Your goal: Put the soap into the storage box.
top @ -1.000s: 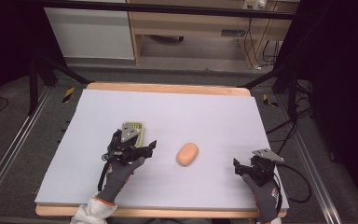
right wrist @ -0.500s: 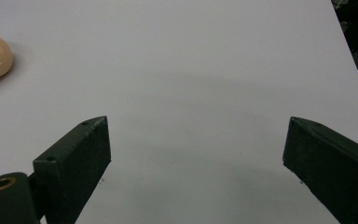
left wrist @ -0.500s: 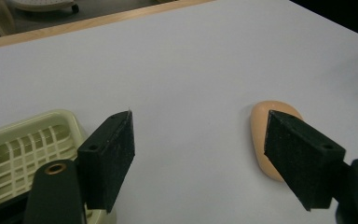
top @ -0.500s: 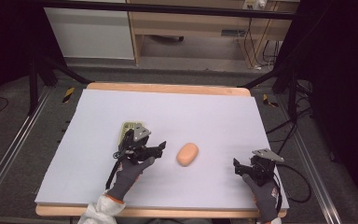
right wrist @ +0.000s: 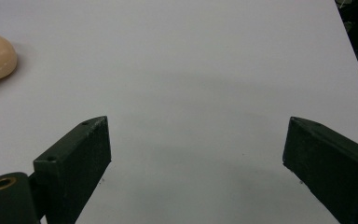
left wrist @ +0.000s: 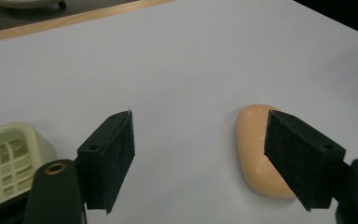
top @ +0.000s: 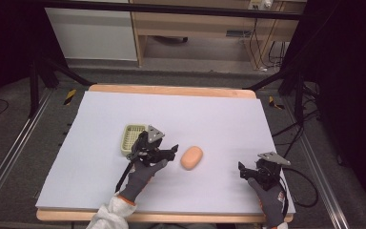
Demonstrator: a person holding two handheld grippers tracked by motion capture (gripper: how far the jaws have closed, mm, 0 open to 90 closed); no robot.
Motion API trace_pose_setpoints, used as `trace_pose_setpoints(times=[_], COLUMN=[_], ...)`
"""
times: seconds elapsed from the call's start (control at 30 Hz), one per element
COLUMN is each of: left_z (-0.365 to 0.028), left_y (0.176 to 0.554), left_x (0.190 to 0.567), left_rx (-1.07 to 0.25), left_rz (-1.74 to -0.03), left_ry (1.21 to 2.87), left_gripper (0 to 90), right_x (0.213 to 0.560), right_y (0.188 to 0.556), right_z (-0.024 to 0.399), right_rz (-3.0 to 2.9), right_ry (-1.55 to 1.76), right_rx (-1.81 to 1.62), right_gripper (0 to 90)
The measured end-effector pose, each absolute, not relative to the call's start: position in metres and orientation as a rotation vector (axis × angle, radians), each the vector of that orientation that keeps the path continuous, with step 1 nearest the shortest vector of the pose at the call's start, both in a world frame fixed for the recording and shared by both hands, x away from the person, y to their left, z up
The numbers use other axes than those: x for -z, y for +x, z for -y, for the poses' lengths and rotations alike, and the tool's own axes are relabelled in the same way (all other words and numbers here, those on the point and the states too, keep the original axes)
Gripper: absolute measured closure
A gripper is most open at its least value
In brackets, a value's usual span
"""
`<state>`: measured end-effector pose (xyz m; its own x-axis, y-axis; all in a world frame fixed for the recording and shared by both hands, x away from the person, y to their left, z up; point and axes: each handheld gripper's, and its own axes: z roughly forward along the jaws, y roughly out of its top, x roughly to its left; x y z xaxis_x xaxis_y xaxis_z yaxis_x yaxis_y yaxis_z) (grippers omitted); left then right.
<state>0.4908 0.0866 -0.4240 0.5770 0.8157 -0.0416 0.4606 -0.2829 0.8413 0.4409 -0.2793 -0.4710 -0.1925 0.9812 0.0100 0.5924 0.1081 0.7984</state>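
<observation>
Left gripper (top: 170,153): jaws spread wide, holding nothing; low over the table, its right jaw overlapping the soap's near edge in the left gripper view.
Soap (top: 191,157): smooth, rounded peach-orange bar, oval, matte; lies flat on the white table cover (top: 219,119), near the middle, just right of the left gripper.
Soap dish (top: 132,139): pale yellow-green, slotted grid floor; just behind and left of the left gripper.
Right gripper (top: 248,171): jaws wide apart, empty, near the table's front right corner, well apart from the soap.
</observation>
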Motion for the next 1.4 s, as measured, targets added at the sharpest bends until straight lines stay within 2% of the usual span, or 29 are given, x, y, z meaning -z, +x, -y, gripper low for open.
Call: trace_pose_setpoints(times=[1.4], left_z=[-0.032], left_y=[0.499], left_x=[0.445], left_rx=[-0.452], left_rz=[-0.955], left_ry=[2.041], left_gripper=[23.0], right_x=[0.470], right_y=[0.440], right_z=[0.280], right_rz=[-1.862], right_ry=[1.535], right_rx=[-0.913], right_gripper=[8.4])
